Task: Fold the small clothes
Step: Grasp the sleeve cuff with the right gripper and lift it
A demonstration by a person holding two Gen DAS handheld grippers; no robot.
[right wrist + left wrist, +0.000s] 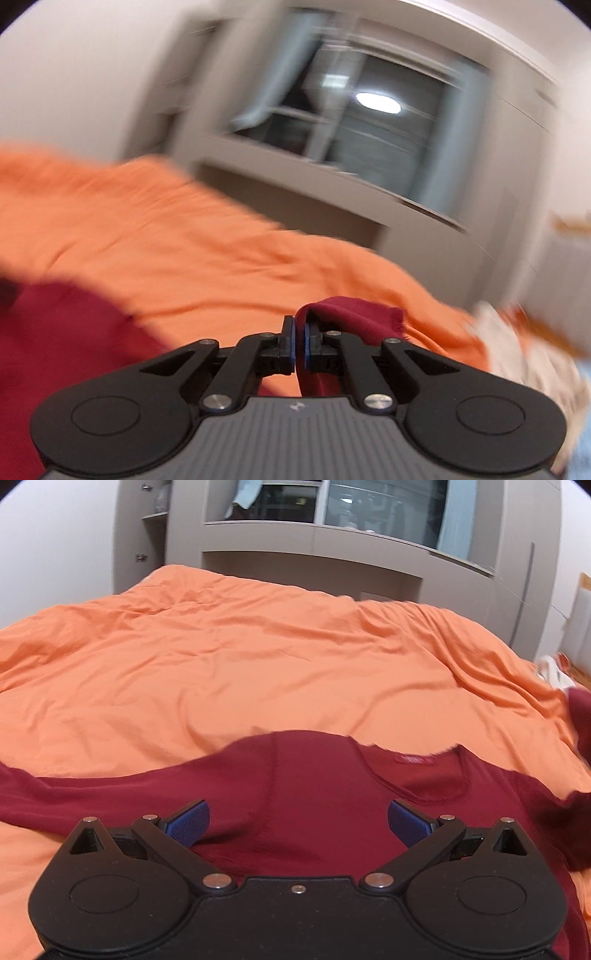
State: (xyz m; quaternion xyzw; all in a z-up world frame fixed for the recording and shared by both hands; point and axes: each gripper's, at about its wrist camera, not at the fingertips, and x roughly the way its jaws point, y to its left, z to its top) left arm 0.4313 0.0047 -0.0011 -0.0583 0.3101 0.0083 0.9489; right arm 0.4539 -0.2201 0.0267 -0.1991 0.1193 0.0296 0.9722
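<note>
1. Your left gripper (298, 821) hangs just over the dark red shirt (280, 797), jaws spread wide with nothing between the blue ribbed pads (188, 823).
2. Your right gripper (300, 345) has its jaws pinched on a folded edge of the same shirt (354, 317); the cloth loops over the right finger (this view is badly blurred).
3. The shirt is a soft knit with a stitched seam, lying across the bed (221, 657), long axis running left to right, its neckline (424, 775) with a red label facing away from you.
4. The bed's orange cover is wrinkled cotton-like cloth.
5. Beyond stands a grey wardrobe (314, 539); garments hang in its open compartment.
</note>
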